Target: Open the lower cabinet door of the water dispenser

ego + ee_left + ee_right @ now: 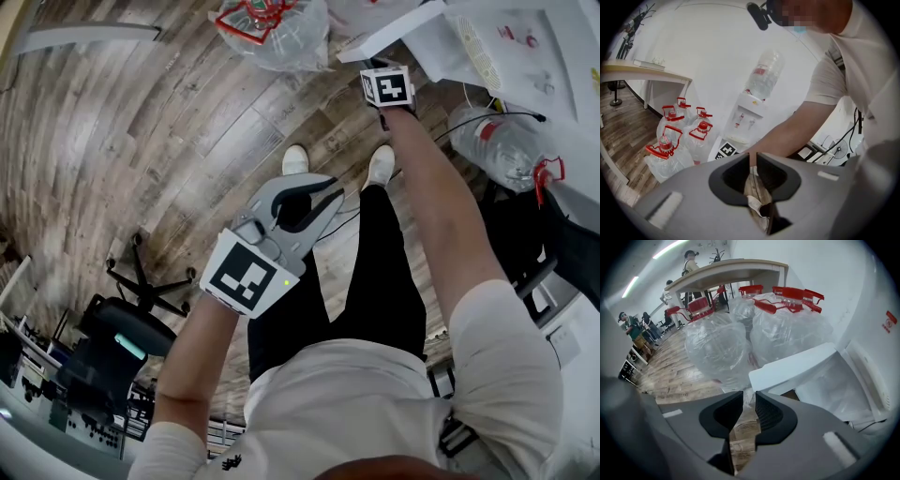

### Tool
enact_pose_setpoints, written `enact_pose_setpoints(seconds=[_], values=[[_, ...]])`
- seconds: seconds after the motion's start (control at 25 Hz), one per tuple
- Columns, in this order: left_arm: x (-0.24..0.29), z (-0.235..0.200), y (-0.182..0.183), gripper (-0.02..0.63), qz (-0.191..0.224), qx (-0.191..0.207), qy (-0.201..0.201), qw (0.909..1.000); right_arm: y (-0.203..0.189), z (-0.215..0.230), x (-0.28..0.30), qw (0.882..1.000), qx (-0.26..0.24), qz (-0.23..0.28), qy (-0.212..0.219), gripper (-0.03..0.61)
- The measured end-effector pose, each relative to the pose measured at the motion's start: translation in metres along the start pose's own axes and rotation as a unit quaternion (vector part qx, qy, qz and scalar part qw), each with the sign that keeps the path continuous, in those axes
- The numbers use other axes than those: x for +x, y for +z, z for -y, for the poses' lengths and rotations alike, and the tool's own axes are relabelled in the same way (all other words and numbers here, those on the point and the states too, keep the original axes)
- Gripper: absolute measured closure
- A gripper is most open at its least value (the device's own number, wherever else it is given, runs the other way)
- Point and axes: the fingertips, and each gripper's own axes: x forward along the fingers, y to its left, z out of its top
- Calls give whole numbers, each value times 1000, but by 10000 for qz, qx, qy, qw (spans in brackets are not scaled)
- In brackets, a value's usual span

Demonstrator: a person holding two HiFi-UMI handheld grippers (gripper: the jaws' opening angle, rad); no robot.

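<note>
The white water dispenser [749, 112] stands against the wall with a clear bottle [497, 141] on top. Its lower cabinet door [792, 369] is swung out, and the pale inside of the cabinet [839, 390] shows behind it. In the head view the door [394, 33] juts left from the dispenser body [525, 56]. My right gripper [749, 397] points steeply down just short of the door's free corner. Its jaws stand a narrow gap apart with only floor between them. My left gripper [334, 186] hangs shut and empty over the person's legs, well back from the dispenser.
Several clear water bottles [717, 343] with red caps stand on the wooden floor left of the door, beside a wooden table [726, 268]. A black office chair [141, 281] is behind at the left. Cables [487, 117] run by the dispenser. People [630, 326] stand far off.
</note>
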Motion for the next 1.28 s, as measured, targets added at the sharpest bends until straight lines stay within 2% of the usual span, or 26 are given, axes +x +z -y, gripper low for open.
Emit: enact_pose_setpoints(seconds=[0.16,0.28,0.48,0.6,0.76,0.96,1.08,1.28], values=[[-15,16,17,523,15,234,-96,9997,7,-20,-35,9998,36,150,93,499],[-23,33,30,523,55,500,-174,9986,5,-42,-72,9990,44,286,332,500],[-22,42,39,523,82,913,-266,9954,1,-63,-132,9951,60,793,587,523],[-20,56,42,523,-16,1126,-371,9929,-13,-71,-182,9928,-124,1013,627,547],[-25,83,58,523,-146,1489,-581,9870,-17,-73,-268,9866,47,1501,639,565],[-33,125,75,523,-200,1662,-664,9837,-49,-88,-370,9806,-67,1835,687,577],[-34,148,78,523,-271,1852,-559,9807,-68,-96,-429,9742,-96,2111,788,577],[-39,195,82,524,-166,1922,-333,9807,-112,-99,-512,9648,-253,2498,786,577]])
